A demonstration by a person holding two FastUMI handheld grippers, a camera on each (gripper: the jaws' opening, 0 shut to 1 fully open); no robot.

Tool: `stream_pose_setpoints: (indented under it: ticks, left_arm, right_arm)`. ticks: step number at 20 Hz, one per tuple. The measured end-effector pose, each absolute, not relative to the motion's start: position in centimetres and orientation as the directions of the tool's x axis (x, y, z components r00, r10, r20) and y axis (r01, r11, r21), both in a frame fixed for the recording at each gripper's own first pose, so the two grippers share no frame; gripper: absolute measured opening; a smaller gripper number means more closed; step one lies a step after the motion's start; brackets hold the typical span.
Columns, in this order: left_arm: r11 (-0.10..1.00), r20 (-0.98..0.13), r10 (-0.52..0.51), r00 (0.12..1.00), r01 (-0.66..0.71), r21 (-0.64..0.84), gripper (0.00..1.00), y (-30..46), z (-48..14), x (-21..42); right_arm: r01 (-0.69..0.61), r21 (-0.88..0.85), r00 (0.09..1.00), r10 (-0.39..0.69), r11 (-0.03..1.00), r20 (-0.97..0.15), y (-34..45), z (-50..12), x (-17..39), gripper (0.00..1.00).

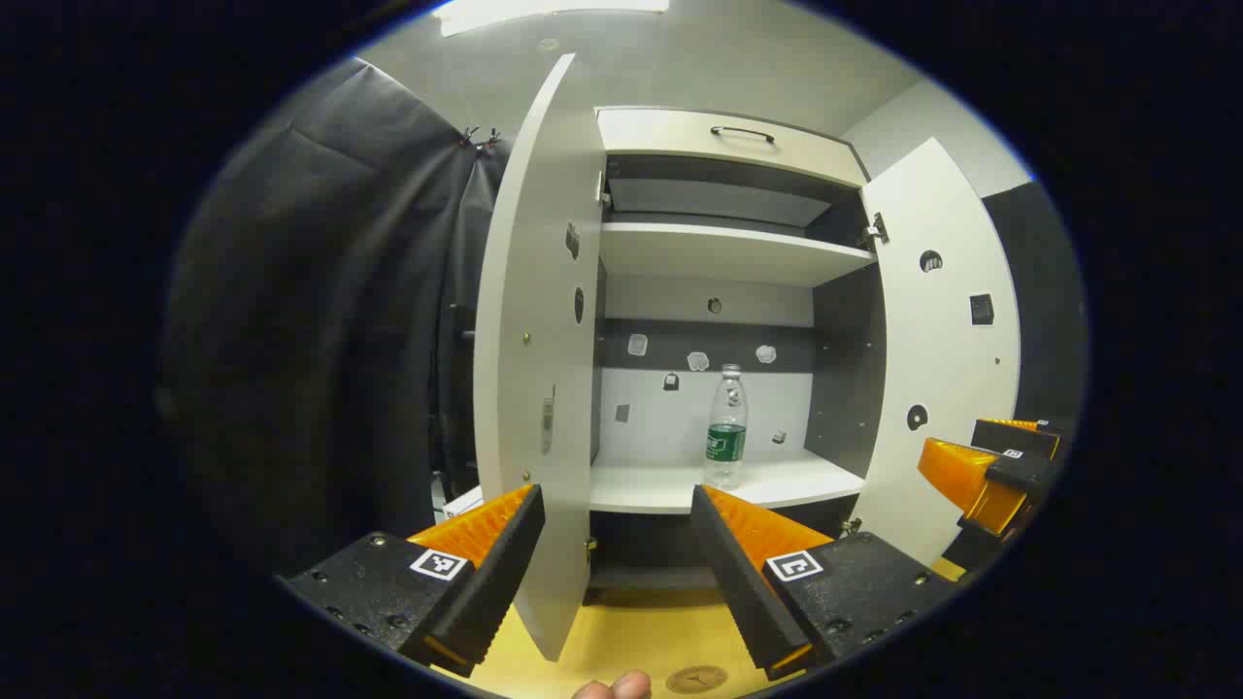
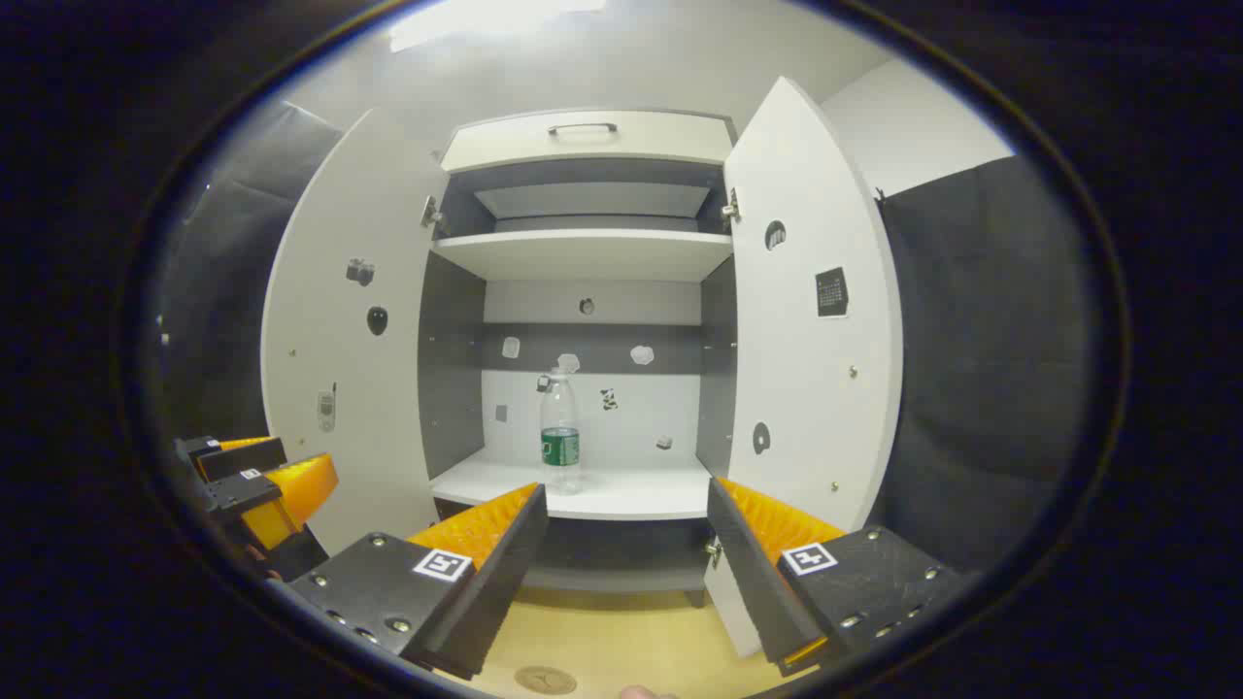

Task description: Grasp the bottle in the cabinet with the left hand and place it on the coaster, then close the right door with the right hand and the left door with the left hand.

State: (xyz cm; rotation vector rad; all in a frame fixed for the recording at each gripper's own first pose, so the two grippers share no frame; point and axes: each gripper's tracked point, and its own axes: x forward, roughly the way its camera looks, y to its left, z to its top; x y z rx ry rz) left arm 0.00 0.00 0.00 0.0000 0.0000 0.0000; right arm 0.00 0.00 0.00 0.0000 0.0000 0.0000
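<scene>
While both doors stand open, your left tool [image 1: 617, 544] is spread and empty, well short of the bottle [image 1: 726, 427] upright on the cabinet shelf [image 1: 670, 490].

my left gripper view looks from low over the table [image 1: 621, 631] toward the open cabinet [image 1: 719, 252], just behind the left door's [image 1: 534, 369] edge. my right gripper view faces the same cabinet [image 2: 587, 252] squarely from farther right. both share its shelves and doors.

Left claw [image 1: 617, 505] gapes wide before the open cabinet [image 1: 728, 257], bottle [image 1: 726, 427] upright on its lower shelf
</scene>
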Motion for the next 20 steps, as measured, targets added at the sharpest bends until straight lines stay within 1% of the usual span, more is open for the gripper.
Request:
stream_pose_setpoints:
  ticks: [1,8,9,10,11,12,20]
  left_arm:
    - [1.000,-0.001,-0.003,1.000,0.003,0.006,0.96,0.0,0.0,0.0]
    - [1.000,-0.021,-0.008,1.000,0.008,0.017,0.96,-0.4,-0.5,0.2]
    - [1.000,-0.021,-0.007,1.000,0.008,0.021,0.96,-0.4,-0.6,0.4]
    - [1.000,-0.023,-0.006,1.000,0.007,0.024,0.93,-0.5,-0.6,0.4]
    - [1.000,-0.023,-0.007,1.000,0.008,0.026,0.96,-0.6,-0.7,0.6]
    - [1.000,-0.028,-0.006,1.000,0.007,0.029,0.96,-0.6,-0.8,0.6]
    - [0.999,-0.034,0.002,0.999,-0.001,0.043,0.96,-0.6,-1.1,1.4]
  right_arm:
    - [-0.003,0.006,1.000,0.003,1.000,-0.003,0.3,0.0,0.1,1.00]
    - [0.009,-0.008,1.000,-0.009,1.000,-0.008,-0.1,-0.7,0.9,1.00]
    - [0.010,-0.012,1.000,-0.010,1.000,-0.008,-0.1,-0.8,1.0,1.00]
    - [0.006,-0.008,1.000,-0.006,1.000,-0.009,-0.1,-0.9,1.1,1.00]
    - [0.001,-0.003,1.000,-0.001,1.000,-0.012,0.1,-0.9,1.3,1.00]
    - [0.000,-0.002,1.000,0.000,1.000,-0.014,-0.1,-1.1,1.4,1.00]
    - [-0.005,0.003,1.000,0.005,1.000,-0.021,-0.5,-1.7,2.1,1.00]
